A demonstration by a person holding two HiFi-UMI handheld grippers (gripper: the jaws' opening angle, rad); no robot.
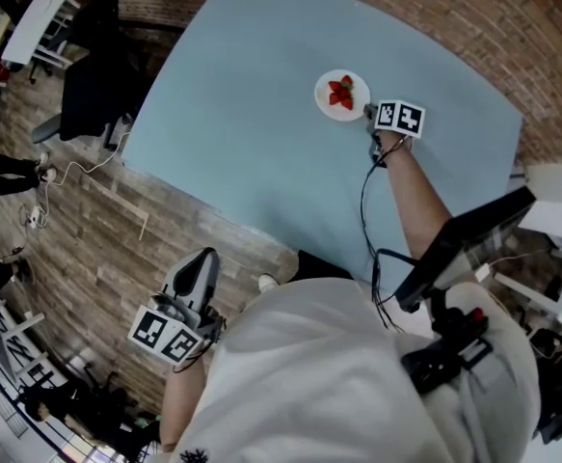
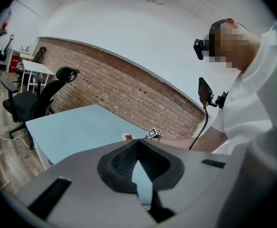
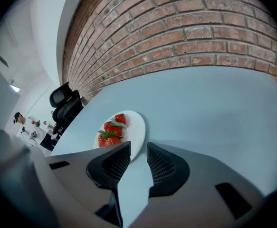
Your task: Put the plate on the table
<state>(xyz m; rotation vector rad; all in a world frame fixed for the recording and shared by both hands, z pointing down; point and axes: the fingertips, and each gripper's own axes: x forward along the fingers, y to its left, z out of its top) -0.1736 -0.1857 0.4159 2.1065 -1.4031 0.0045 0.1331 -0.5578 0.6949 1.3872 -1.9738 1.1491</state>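
My left claw (image 1: 197, 261) hangs off the near edge of the pale blue rectangular table (image 1: 261, 114), over the wooden plank floor (image 1: 189, 210), its grey jaws closed tip to tip on nothing. The round white plate (image 1: 325, 104) of red strawberries (image 1: 341, 93) lies flat on the table's far part. Just beside its rim is my right claw (image 3: 134, 148), jaws spread wide and empty; whether a pad touches the rim I cannot tell.

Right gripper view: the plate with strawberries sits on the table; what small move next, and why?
Probably draw the right gripper straight back, clear of the plate: it lies flat on the table, and the jaws stand apart, pressing nothing.
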